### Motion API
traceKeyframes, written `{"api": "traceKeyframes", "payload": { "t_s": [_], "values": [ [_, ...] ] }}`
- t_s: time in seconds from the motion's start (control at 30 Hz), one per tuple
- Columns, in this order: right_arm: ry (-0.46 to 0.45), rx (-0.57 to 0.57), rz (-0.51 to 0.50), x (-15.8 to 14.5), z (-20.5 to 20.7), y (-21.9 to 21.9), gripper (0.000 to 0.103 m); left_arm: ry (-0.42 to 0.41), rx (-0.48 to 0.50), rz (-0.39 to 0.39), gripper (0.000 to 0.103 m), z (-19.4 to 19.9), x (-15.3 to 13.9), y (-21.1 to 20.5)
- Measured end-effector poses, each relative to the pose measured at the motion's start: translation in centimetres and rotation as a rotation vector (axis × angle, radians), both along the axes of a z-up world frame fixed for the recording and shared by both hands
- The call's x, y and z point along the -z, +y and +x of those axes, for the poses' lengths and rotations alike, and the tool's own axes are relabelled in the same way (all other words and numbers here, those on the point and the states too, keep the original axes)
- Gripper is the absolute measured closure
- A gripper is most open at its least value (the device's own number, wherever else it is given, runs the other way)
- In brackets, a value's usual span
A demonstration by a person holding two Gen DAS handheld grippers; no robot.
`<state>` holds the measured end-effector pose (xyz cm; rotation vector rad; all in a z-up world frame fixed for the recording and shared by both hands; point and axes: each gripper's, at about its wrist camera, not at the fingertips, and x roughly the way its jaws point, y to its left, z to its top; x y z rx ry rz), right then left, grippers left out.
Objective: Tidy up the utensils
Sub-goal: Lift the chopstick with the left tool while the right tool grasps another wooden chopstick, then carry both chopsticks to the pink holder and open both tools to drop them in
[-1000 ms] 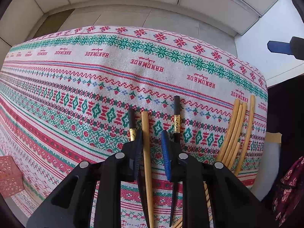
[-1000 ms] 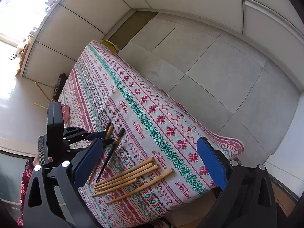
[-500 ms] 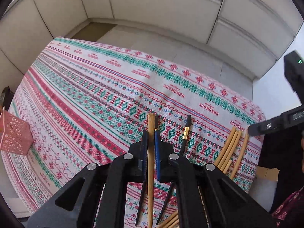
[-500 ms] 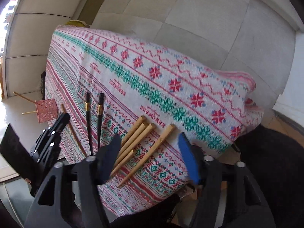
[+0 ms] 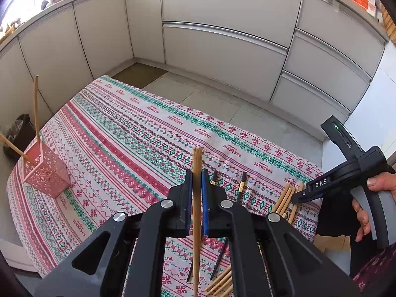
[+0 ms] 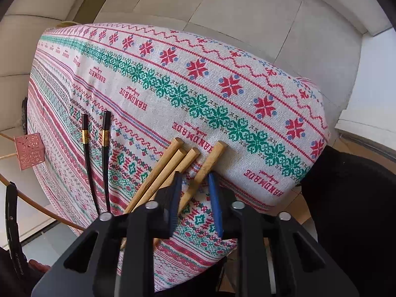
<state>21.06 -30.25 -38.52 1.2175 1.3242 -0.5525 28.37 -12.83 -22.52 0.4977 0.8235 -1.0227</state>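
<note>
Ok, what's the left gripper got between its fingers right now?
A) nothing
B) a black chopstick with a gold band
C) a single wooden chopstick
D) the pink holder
C: the left gripper is shut on one wooden chopstick lifted clear of the tablecloth, while both black chopsticks lie on the cloth and the pink holder stands apart at the far corner.

light: we see bright daylight, blown out at 10 o'clock, left view
distortion: strong fisheye bend, dark corners
focus: sharp, no blur
</note>
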Motion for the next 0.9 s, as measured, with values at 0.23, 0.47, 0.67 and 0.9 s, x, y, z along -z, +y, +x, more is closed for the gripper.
{"api": "traceKeyframes", "payload": {
  "t_s": [0.23, 0.47, 0.67, 0.9],
  "values": [
    [-0.131, -0.022, -0.022, -0.3, 0.0, 0.5, 0.093, -0.005, -0.110, -0.075, 0.097, 0.1, -1.9, 2.3],
    [-0.336, -0.196, -0.194, -6.0, 1.0, 3.3, 0.093, -0.009, -0.301, -0.182, 0.097, -1.2, -3.4, 5.0],
    [-0.511, -0.321, -0.341, -11.6, 0.3, 4.7, 0.094, -0.009, -0.431, -0.239, 0.097, -2.7, -4.7, 7.3],
    [-0.659, -0.386, -0.445, -17.1, 0.0, 5.2, 0.094, -0.043, -0.532, -0.275, 0.097, -3.3, -7.3, 9.5]
  ]
}}
